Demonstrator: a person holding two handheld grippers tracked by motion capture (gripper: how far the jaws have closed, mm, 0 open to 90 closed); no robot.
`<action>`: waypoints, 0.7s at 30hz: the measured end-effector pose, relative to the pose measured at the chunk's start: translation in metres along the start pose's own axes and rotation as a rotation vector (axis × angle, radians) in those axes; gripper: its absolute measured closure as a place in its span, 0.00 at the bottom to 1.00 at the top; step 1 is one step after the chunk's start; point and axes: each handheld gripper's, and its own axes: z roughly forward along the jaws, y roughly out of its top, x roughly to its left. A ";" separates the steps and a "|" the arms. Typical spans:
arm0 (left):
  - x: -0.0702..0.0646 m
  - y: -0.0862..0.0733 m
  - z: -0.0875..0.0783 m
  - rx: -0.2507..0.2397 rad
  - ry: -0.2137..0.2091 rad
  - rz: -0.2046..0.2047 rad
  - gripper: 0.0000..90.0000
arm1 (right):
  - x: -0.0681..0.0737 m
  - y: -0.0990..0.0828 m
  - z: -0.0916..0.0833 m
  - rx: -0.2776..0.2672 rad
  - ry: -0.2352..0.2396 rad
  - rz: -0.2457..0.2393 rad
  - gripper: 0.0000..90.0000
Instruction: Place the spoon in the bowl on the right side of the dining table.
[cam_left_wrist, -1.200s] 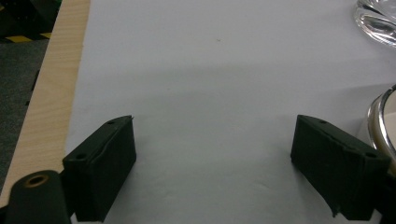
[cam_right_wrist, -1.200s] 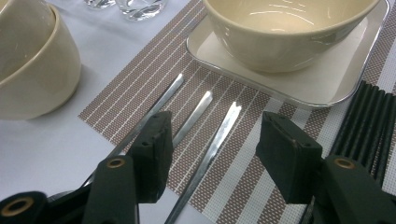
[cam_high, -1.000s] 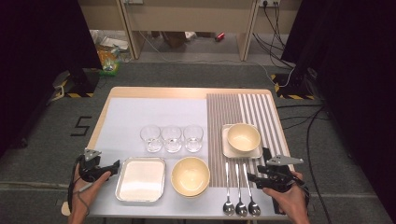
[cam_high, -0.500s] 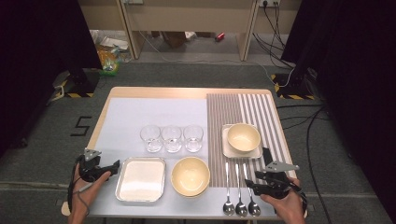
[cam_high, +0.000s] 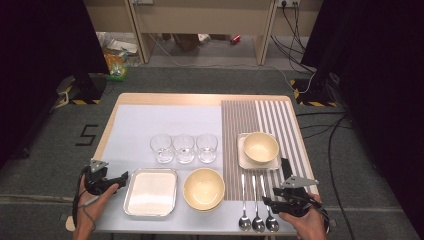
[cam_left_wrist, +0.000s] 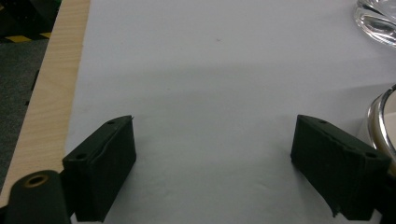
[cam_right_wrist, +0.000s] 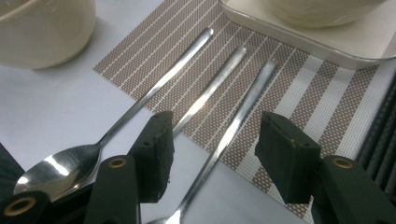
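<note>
Lying between open right tongs: spoon

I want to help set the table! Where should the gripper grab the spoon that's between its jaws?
Grab the rightmost spoon by its thin handle, coming down from above. It lies flat, bowl toward the person, handle running up the striped placemat. The right gripper already straddles the handle with its jaws open, so closing across the narrow width there should work. The middle spoon lies close, so stay centred.
</note>
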 end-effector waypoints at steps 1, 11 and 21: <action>0.000 0.000 0.000 0.000 0.001 0.001 0.15 | 0.001 0.000 0.000 0.008 -0.003 0.001 0.53; 0.000 0.000 0.000 0.000 0.001 0.002 0.15 | 0.008 -0.006 0.004 0.070 -0.013 -0.011 0.61; 0.000 0.000 0.000 0.000 0.001 0.002 0.15 | 0.009 -0.006 0.014 0.111 -0.029 -0.042 0.73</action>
